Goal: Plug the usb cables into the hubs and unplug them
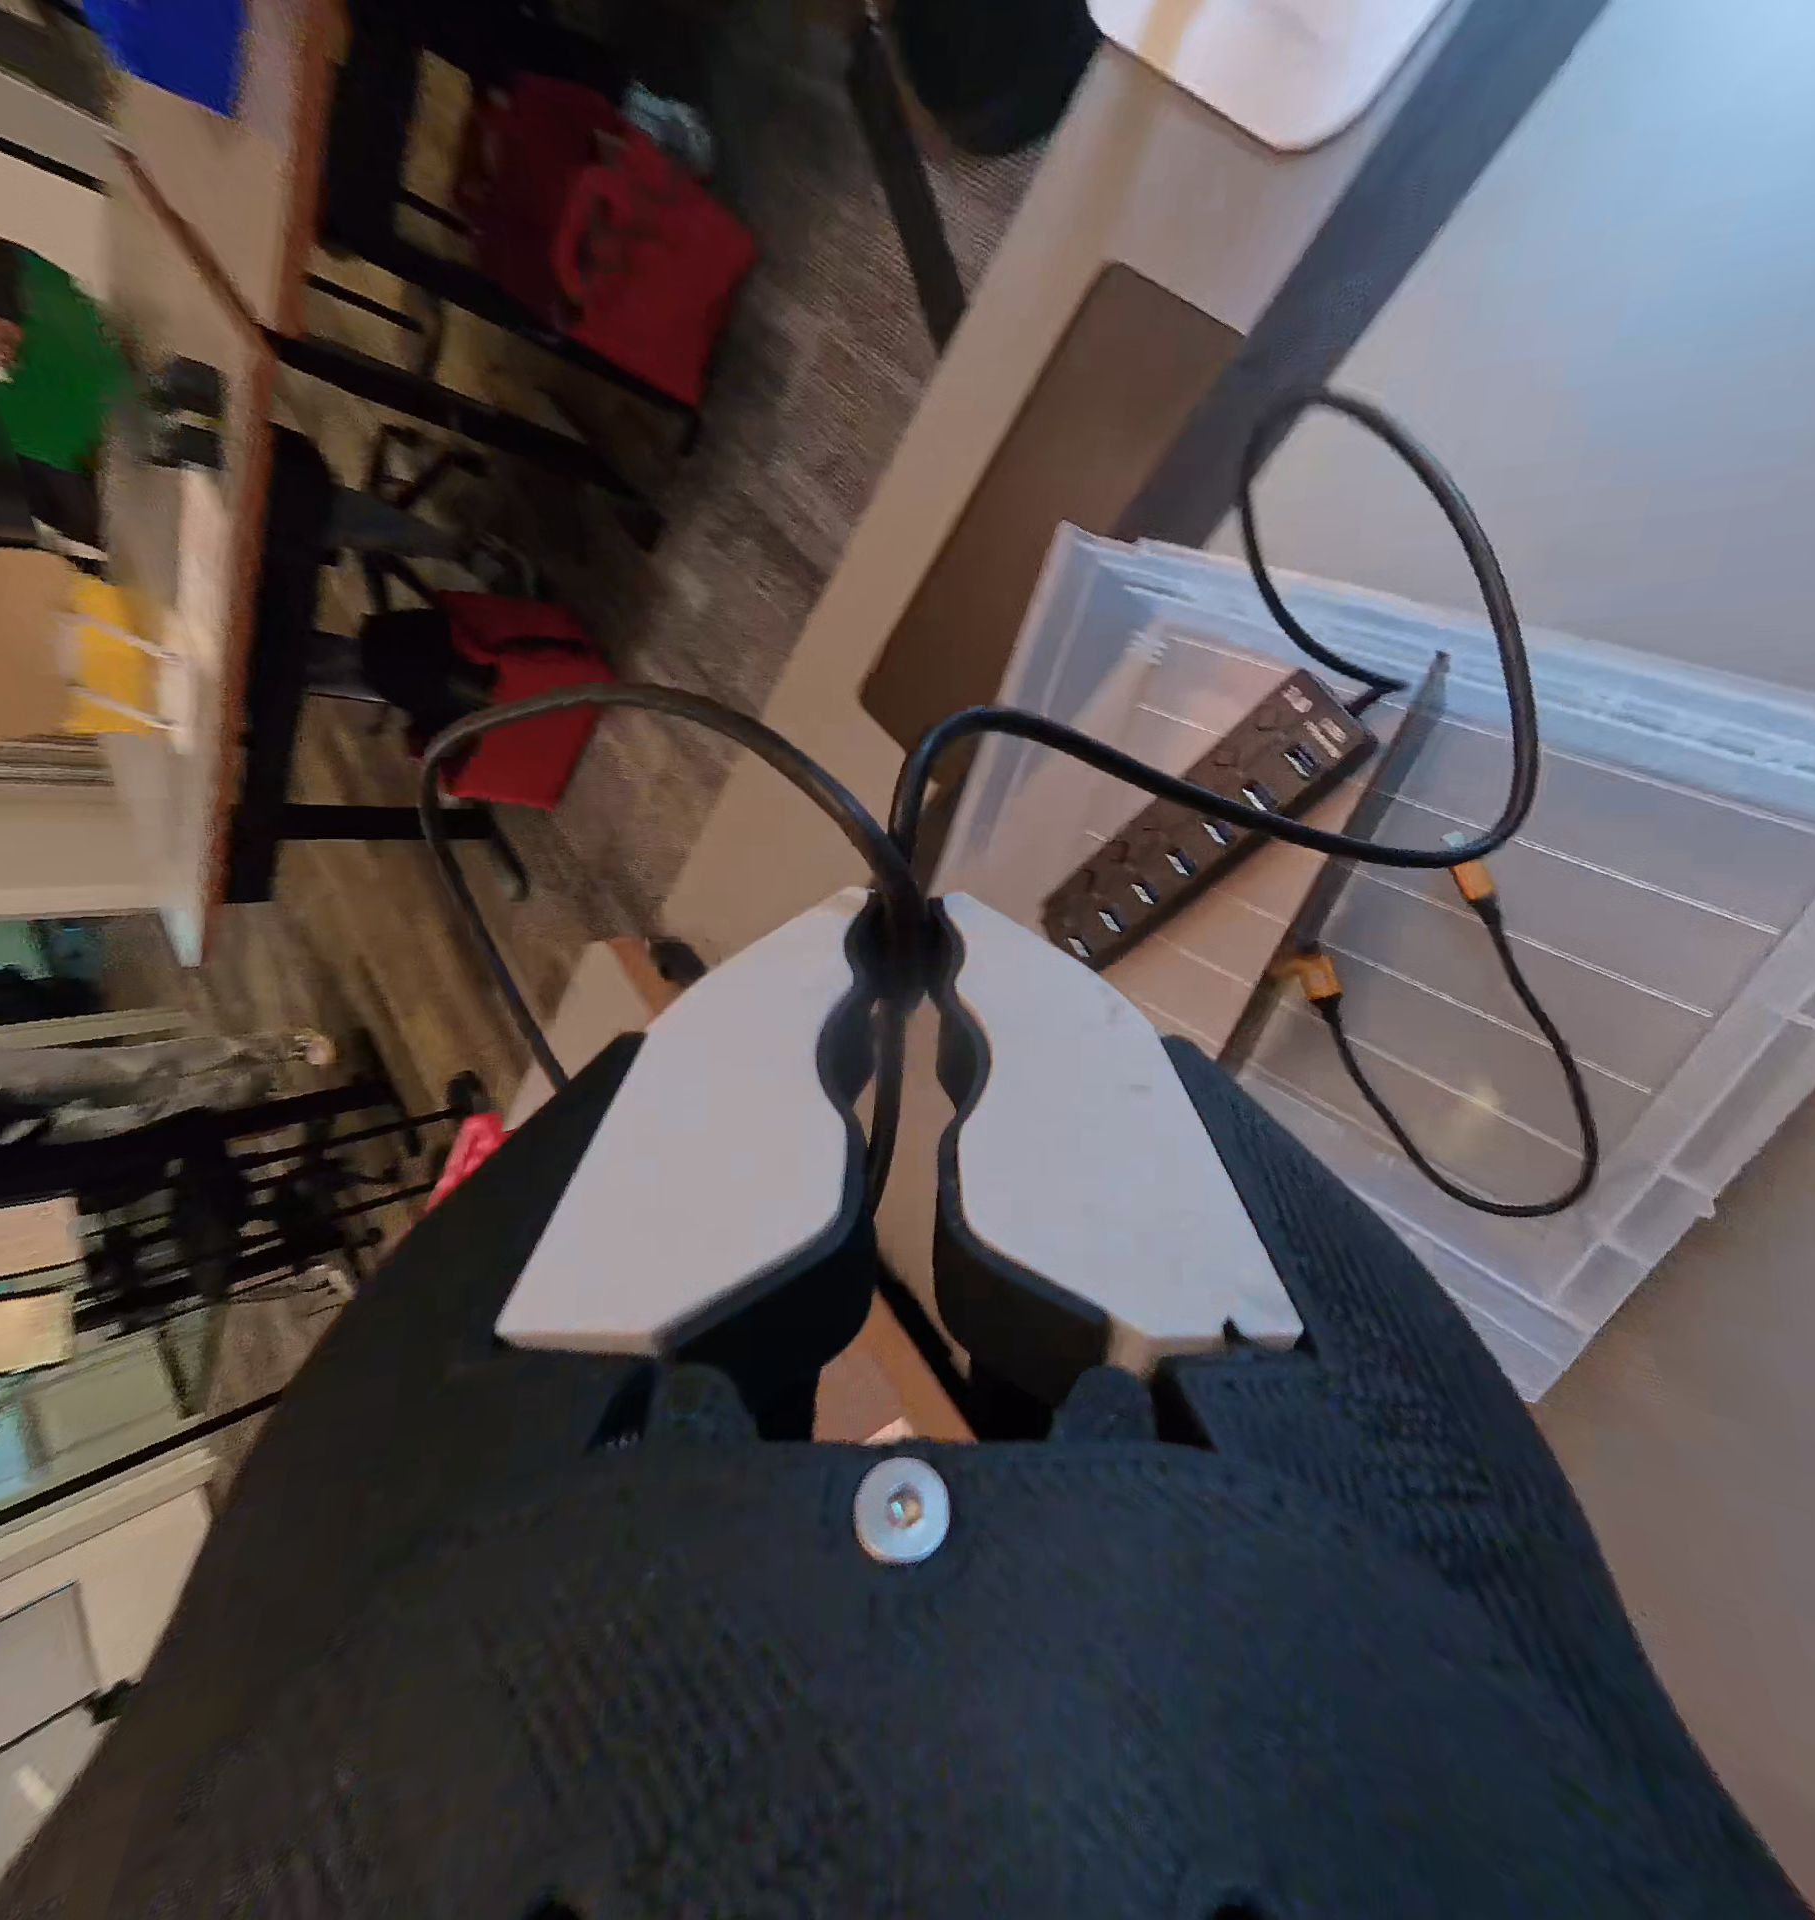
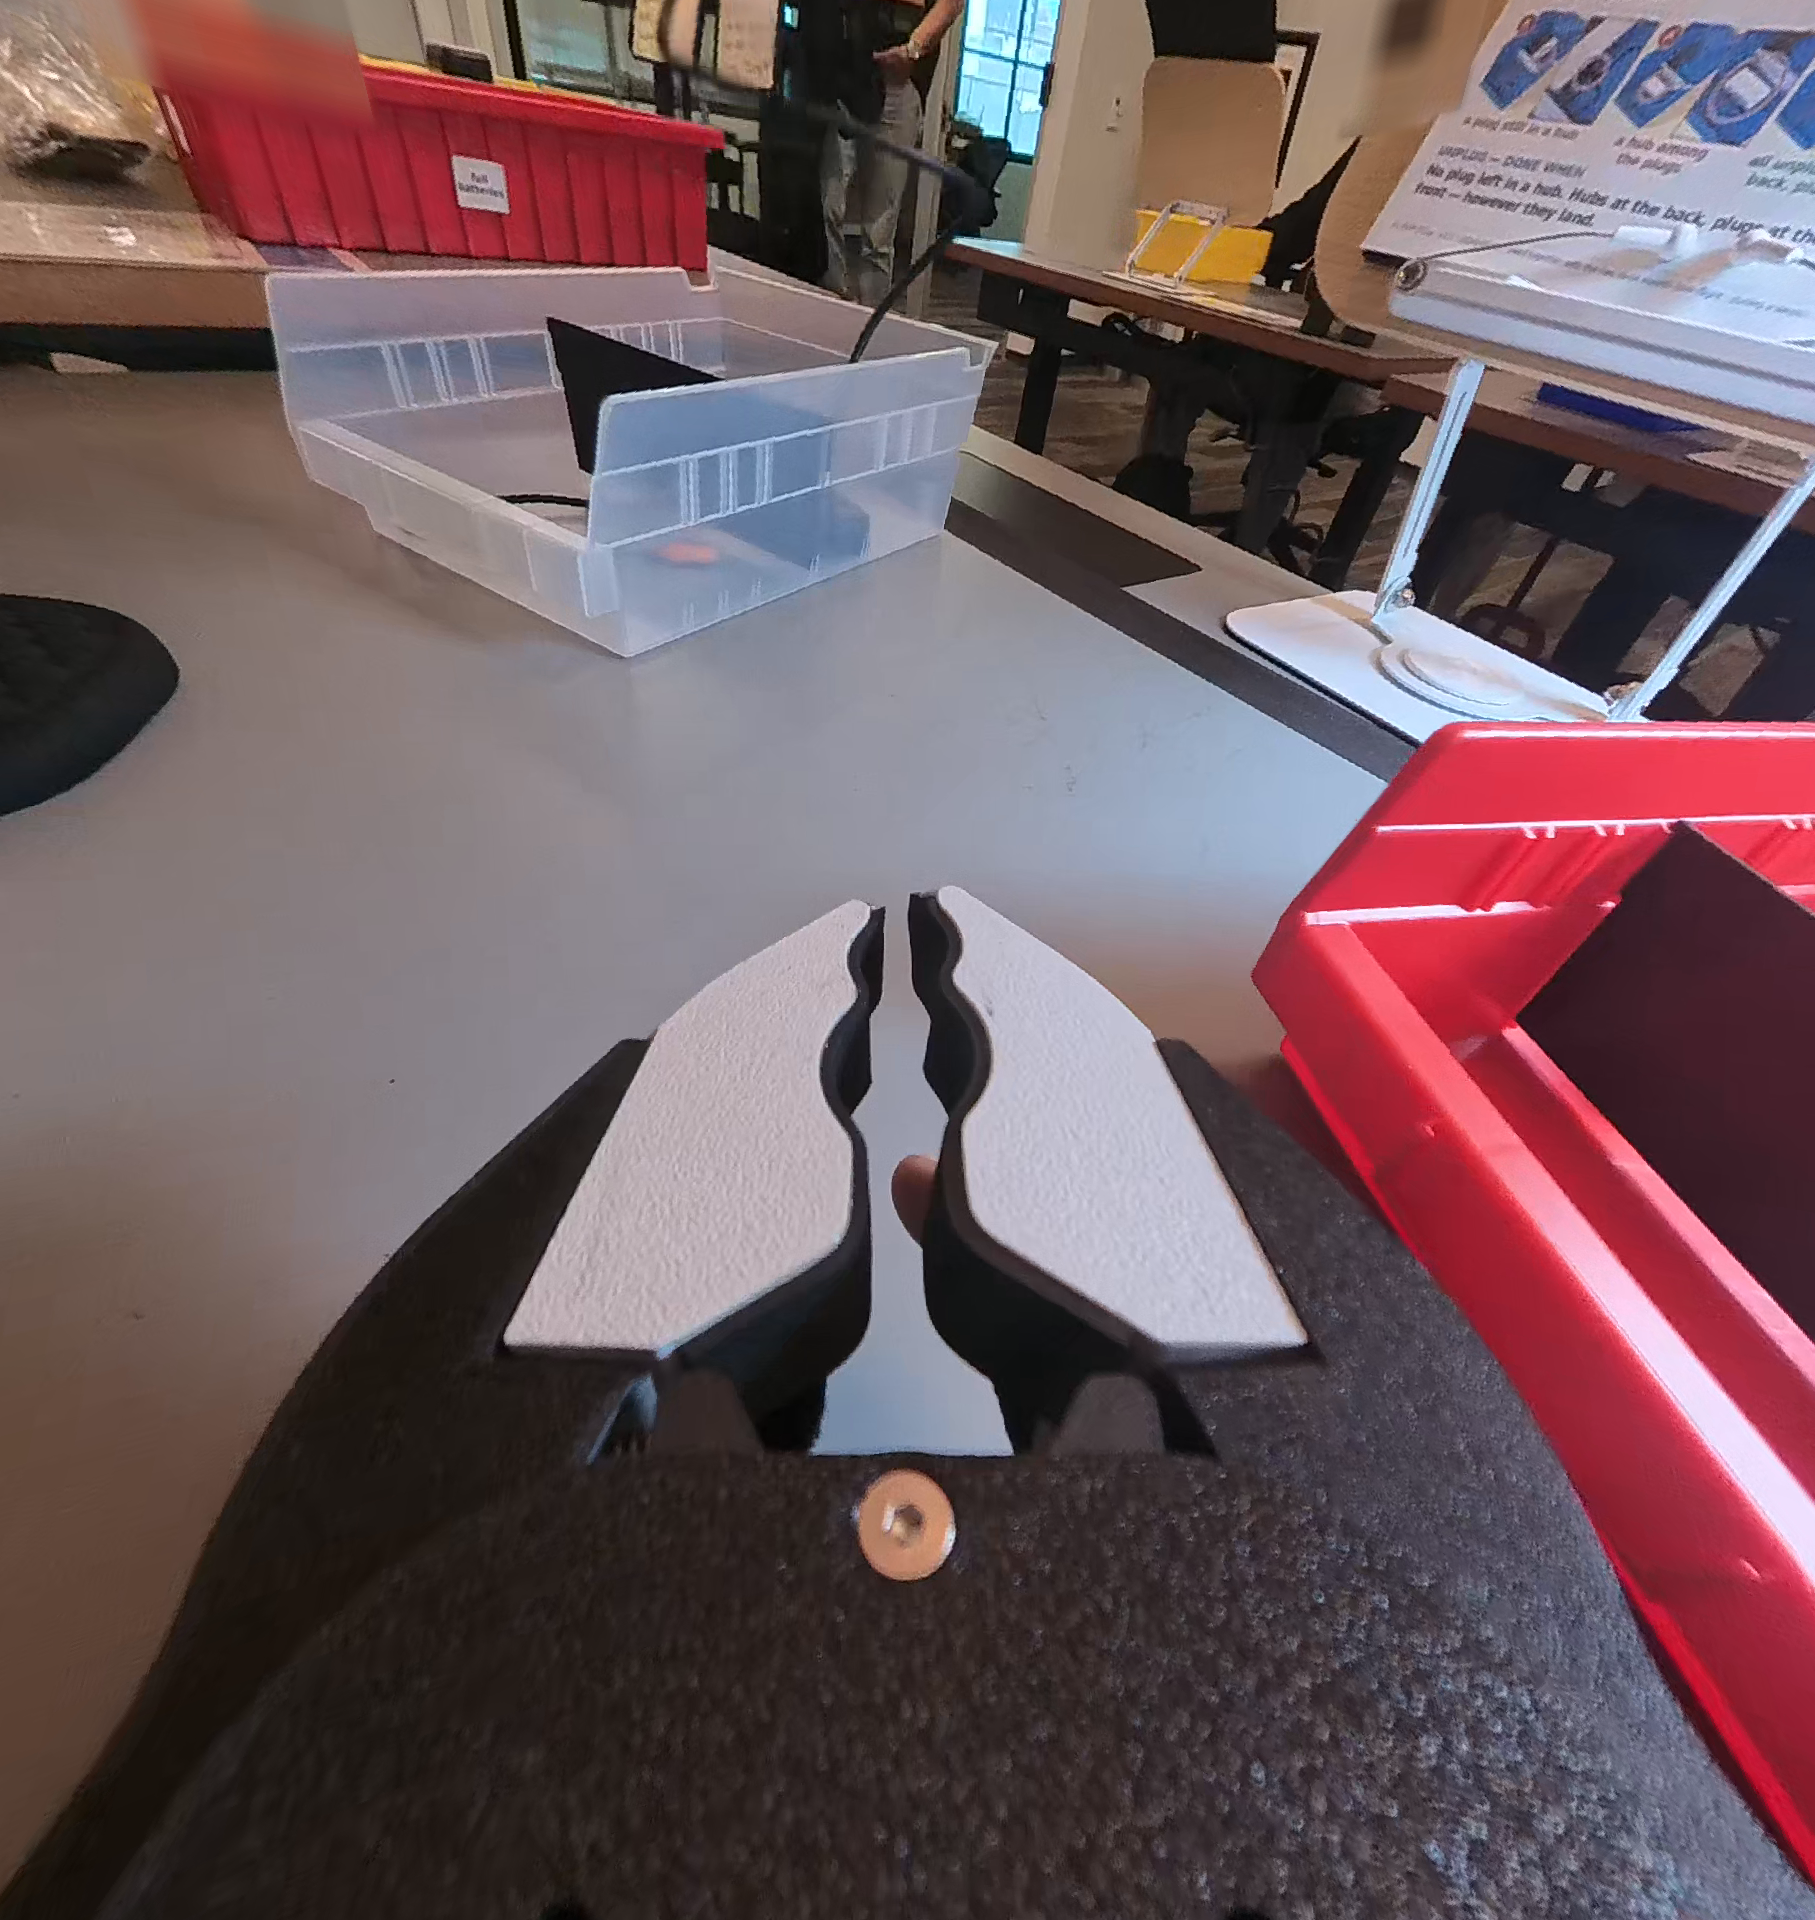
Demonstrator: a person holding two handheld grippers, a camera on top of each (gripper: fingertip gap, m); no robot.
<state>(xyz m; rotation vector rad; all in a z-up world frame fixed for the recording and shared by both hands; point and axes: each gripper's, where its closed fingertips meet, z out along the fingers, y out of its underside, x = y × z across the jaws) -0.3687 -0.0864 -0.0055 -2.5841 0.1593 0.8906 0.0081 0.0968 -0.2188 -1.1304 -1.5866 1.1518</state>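
Observation:
In the left wrist view my left gripper (image 1: 898, 930) is shut on a black cable (image 1: 986, 714), held above the table edge. Two strands of the cable cross between the fingertips and loop out on both sides. One strand runs to the end of a black USB hub (image 1: 1215, 821) with several blue ports. The hub lies in a clear plastic bin (image 1: 1713, 717) beside a black divider (image 1: 1386, 810). A second black cable with orange plugs (image 1: 1474, 883) lies in the same bin. My right gripper (image 2: 895, 909) is shut and empty, low over the grey table (image 2: 467, 935).
In the right wrist view the clear bin (image 2: 622, 582) stands at the back of the table, with a cable rising out of it. A red bin (image 2: 1454, 1091) with a dark divider is close on the right. A black mat (image 2: 30, 707), another red bin (image 2: 446, 177) and a sheet stand (image 2: 1609, 301) surround the area. There is about 50 centimeters between the tips of the two grippers.

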